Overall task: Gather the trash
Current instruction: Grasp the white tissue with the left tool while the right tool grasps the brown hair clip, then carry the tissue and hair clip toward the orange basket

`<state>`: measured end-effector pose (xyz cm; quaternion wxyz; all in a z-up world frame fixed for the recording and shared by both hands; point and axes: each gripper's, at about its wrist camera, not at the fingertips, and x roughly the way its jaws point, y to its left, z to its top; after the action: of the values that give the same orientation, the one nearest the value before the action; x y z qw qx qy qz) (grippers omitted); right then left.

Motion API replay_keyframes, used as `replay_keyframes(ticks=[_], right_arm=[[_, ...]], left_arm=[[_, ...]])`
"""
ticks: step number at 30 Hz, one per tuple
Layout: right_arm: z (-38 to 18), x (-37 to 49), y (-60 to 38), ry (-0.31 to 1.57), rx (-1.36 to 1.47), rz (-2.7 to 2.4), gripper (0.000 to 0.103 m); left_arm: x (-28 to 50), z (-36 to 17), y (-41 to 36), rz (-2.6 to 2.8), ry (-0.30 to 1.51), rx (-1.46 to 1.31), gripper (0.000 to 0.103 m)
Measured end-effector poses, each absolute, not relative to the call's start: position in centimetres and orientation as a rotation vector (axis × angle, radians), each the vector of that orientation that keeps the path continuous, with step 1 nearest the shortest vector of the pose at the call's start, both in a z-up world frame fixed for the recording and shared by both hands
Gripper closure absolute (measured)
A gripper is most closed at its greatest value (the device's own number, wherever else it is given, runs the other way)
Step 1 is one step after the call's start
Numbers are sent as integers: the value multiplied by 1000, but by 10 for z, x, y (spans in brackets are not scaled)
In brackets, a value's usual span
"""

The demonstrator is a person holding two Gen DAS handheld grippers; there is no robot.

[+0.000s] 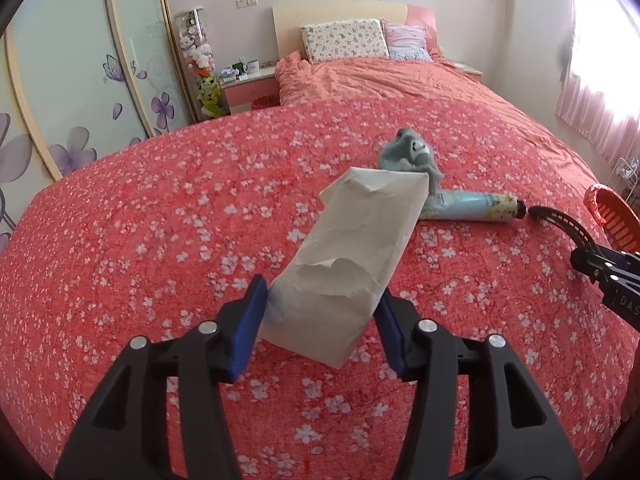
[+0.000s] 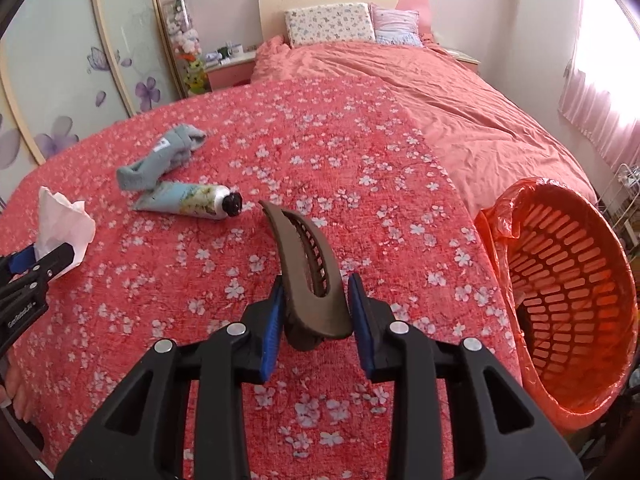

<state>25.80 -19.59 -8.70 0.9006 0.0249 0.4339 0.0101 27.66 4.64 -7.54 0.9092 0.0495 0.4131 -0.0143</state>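
Note:
My left gripper [image 1: 322,312] is shut on a crumpled white tissue [image 1: 352,248] and holds it above the red flowered bedspread [image 1: 160,240]; it also shows at the left edge of the right wrist view [image 2: 60,224]. My right gripper [image 2: 316,316] is shut on a dark brown hair clip [image 2: 308,268], held above the bed; the clip also shows in the left wrist view [image 1: 560,220]. A light blue tube with a black cap [image 2: 192,200] and a grey-blue sock [image 2: 164,156] lie on the bedspread. An orange basket lined with an orange bag [image 2: 568,288] stands at the bed's right side.
Pillows [image 2: 328,24] lie at the headboard. A pink nightstand [image 2: 228,68] with small items and a tall case of plush toys [image 2: 184,40] stand at the far left. A wardrobe with flower decals [image 2: 60,80] runs along the left. A curtained window [image 2: 600,80] is on the right.

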Motion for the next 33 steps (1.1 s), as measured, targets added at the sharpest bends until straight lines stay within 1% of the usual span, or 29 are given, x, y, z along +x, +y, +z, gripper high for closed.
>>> replay_keyframes(ticks=[1, 3, 6, 7, 9, 14, 25, 33], right_arm=[[-88, 261, -194, 900, 45, 13, 69], [-88, 266, -192, 902, 41, -1, 60], [-87, 274, -190, 899, 30, -19, 59], [-89, 277, -190, 908, 34, -16, 62], [-89, 277, -194, 910, 50, -21, 86], [-82, 263, -214, 892, 155, 14, 86], [-40, 233, -228, 802, 202, 48, 86], [-12, 204, -258, 734, 229, 26, 86]], left_arm=[[278, -78, 45, -29, 863, 102, 48], [279, -82, 42, -20, 865, 115, 47], [281, -84, 39, -16, 860, 120, 47], [282, -84, 38, -19, 857, 116, 48], [282, -84, 37, -23, 852, 111, 53], [277, -75, 40, -50, 825, 88, 61], [252, -27, 18, -98, 735, 94, 61], [233, 10, -25, -185, 682, 101, 61]])
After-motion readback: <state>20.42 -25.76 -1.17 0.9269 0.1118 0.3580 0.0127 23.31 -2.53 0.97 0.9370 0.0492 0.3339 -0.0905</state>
